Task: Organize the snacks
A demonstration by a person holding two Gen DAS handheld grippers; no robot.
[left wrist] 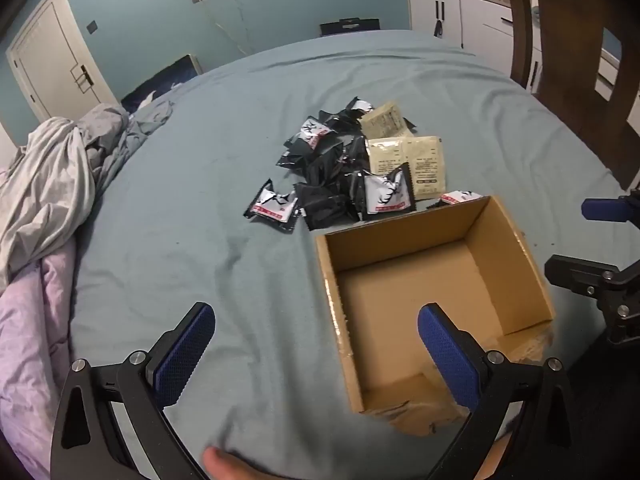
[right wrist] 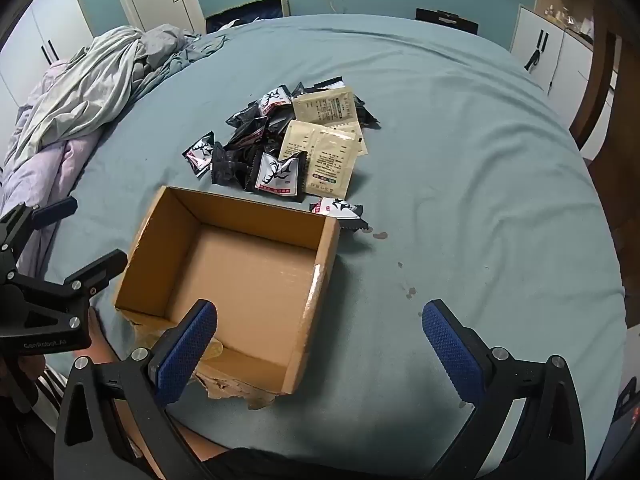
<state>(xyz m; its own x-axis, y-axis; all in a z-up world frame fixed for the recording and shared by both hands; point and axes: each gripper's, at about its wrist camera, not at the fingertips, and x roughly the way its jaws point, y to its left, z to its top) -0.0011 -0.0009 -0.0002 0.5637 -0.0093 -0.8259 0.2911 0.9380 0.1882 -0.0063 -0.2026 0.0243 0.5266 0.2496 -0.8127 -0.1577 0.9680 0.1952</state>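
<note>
Both tools hover spread wide and empty above the bed [left wrist: 240, 128]: the left tool [left wrist: 316, 344] beside and partly over the open cardboard box [left wrist: 516, 256], the right tool [right wrist: 320, 340] at the box's other side. The snack packets [left wrist: 344, 164], black and beige, lie heaped on the sheet just beyond the empty box

Free: I see bare bed sheet [right wrist: 460, 152] right of the cardboard box [right wrist: 240, 216] and its open top | Blocked: snack pile [right wrist: 288, 140] just beyond the box's far wall; rumpled bedding [right wrist: 80, 92] along the far left edge | Tongs: both wide apart, nothing between.
</note>
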